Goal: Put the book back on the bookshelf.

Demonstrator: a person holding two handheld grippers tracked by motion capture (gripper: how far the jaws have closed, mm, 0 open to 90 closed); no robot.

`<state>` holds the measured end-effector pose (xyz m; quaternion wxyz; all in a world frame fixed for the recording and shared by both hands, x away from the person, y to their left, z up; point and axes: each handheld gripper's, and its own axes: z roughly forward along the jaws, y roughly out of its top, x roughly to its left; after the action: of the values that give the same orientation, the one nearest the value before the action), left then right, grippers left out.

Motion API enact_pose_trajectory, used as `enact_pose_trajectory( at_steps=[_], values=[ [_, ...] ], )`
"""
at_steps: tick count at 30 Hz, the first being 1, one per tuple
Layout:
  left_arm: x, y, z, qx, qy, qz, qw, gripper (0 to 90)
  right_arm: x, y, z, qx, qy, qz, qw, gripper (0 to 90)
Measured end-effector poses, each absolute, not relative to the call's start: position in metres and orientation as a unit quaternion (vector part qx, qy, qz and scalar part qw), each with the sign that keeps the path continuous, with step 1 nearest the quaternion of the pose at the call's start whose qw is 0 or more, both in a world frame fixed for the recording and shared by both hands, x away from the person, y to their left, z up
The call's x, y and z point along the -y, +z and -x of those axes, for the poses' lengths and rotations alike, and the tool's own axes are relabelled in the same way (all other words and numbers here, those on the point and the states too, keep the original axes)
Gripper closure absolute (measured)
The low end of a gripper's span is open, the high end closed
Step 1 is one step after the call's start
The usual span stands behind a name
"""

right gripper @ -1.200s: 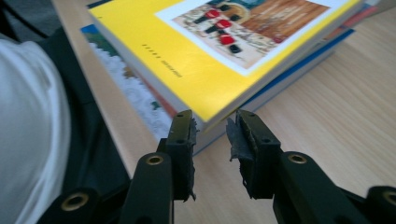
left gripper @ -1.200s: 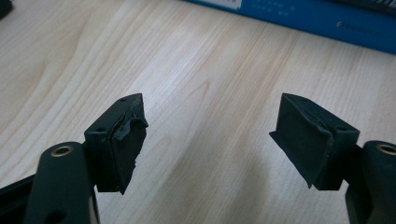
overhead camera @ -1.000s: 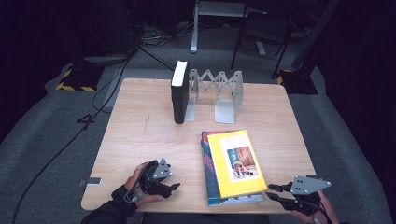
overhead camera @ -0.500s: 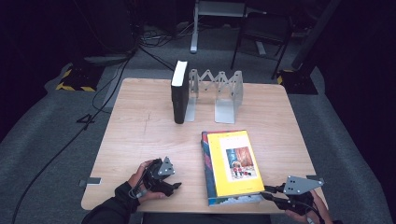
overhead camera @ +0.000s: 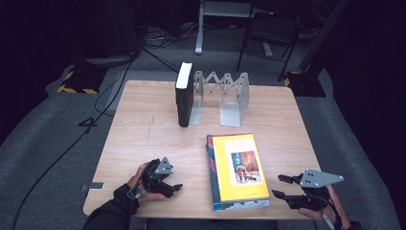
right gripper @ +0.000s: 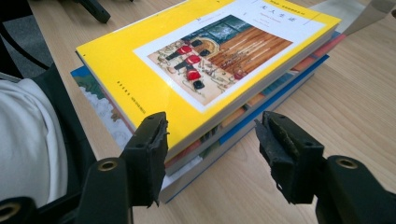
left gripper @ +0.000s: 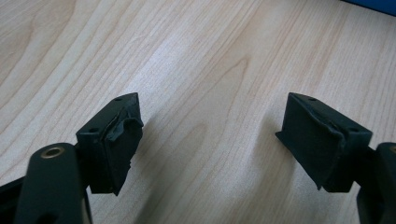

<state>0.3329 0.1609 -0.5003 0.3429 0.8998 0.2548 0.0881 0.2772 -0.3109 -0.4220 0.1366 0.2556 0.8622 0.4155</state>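
Note:
A stack of books with a yellow book on top lies flat near the table's front edge. My right gripper hovers just to its right, pointing at the stack's side. Its jaws have just been opening and now stand open. In the right gripper view the yellow book and the stack's edge lie just ahead, and the pads press on nothing. My left gripper rests on the wood left of the stack. Its jaws have just been opening a little, with bare table between them.
A black book stands upright against the left end of a grey metal folding book rack at the back of the wooden table. Chair legs, cables and a dark floor surround the table.
The right gripper's jaws have spread wider, and it has lifted slightly beside the stack's near right corner. The left hand has barely shifted.

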Motion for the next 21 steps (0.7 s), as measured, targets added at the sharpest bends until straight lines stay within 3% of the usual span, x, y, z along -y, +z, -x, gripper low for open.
enact_pose_trajectory(
  at_steps=[11, 17, 21],
  values=[
    [-0.158, -0.505, -0.331, -0.266, 0.097, -0.890, 0.358, 16.0, 0.279, -0.429, -0.322, -0.874, 0.383, -0.283, 0.098, 41.8],
    [-0.154, -0.504, -0.332, -0.270, 0.099, -0.890, 0.355, 15.4, 0.273, -0.440, -0.341, -0.869, 0.386, -0.308, 0.045, 34.8],
    [-0.136, -0.497, -0.337, -0.294, 0.102, -0.890, 0.332, 21.2, 0.273, -0.443, -0.347, -0.870, 0.390, -0.299, 0.030, 32.6]
  ],
)
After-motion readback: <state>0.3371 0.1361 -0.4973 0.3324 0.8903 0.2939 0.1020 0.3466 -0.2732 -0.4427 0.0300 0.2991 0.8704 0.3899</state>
